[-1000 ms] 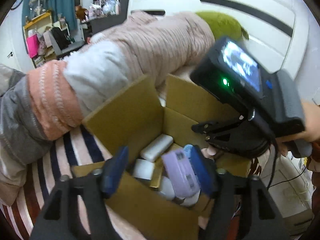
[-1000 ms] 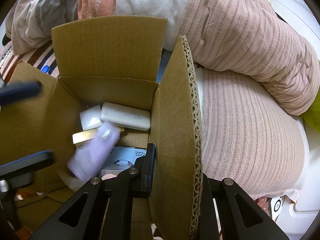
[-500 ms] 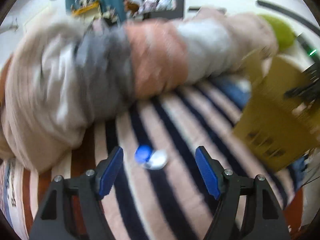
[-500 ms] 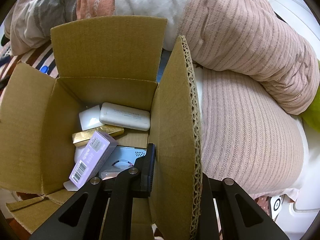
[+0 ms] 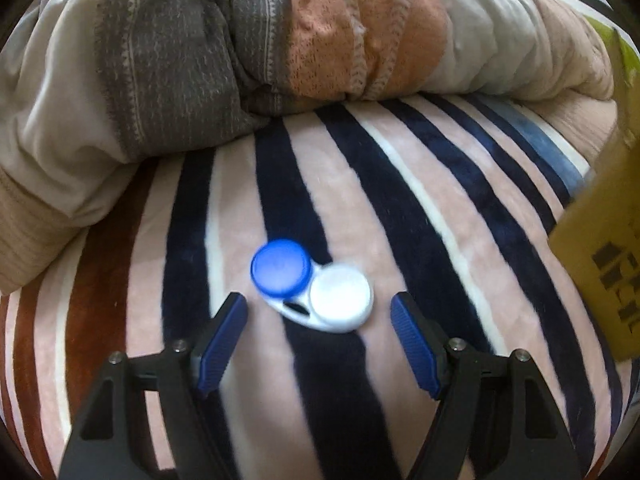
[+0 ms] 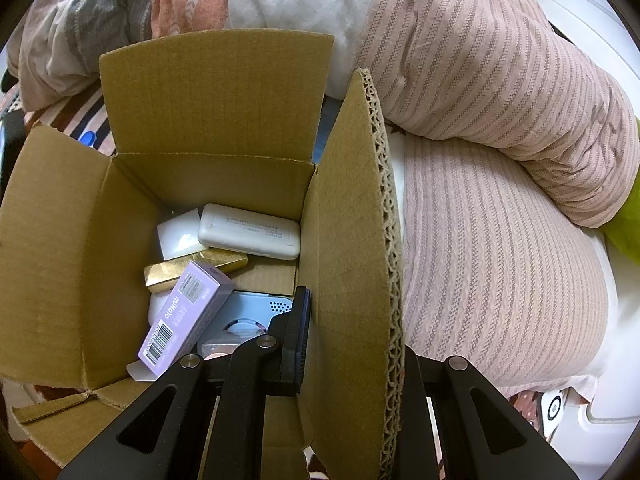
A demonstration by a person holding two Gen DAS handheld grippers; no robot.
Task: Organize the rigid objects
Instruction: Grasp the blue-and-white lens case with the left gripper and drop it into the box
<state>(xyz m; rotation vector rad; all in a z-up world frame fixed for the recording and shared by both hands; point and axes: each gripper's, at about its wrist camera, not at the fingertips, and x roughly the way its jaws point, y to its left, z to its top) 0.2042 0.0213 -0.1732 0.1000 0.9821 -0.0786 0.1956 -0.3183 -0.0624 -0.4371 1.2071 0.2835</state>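
The lens case is lying on the striped blanket, between the spread jaws of the left gripper. A flap of the cardboard box is being clamped by the right gripper.

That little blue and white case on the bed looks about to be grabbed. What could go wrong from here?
The contact lens case lies flat on a soft striped blanket, so the open left hand-held gripper may press it into the plush or pinch it askew across its two round caps. The right hand-held gripper is clamped on the cardboard box flap; a tug could tip the box and spill the purple carton.
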